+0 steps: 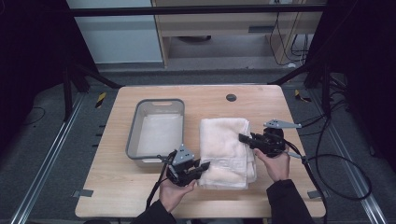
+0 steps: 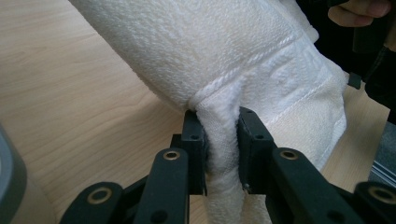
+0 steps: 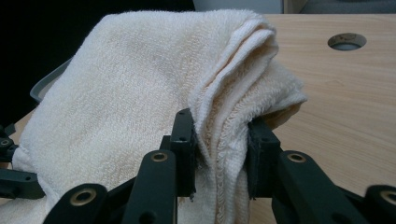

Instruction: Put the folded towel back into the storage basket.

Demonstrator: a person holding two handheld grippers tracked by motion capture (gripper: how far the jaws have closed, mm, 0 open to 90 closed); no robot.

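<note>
A folded cream towel (image 1: 224, 149) lies on the wooden table (image 1: 261, 105), right of a grey bin. My left gripper (image 1: 204, 165) is at the towel's near left corner, shut on its edge. In the left gripper view the towel (image 2: 243, 56) bunches between the black jaws of the left gripper (image 2: 222, 142). My right gripper (image 1: 243, 138) pinches the towel's right edge about halfway up. In the right gripper view several folded layers of towel (image 3: 140, 84) are squeezed in the right gripper (image 3: 219, 140).
A grey plastic bin (image 1: 158, 133) with something white lying flat inside stands left of the towel, close to my left gripper. A round cable hole (image 1: 231, 97) sits near the table's far edge. Cables trail off the right side of the table.
</note>
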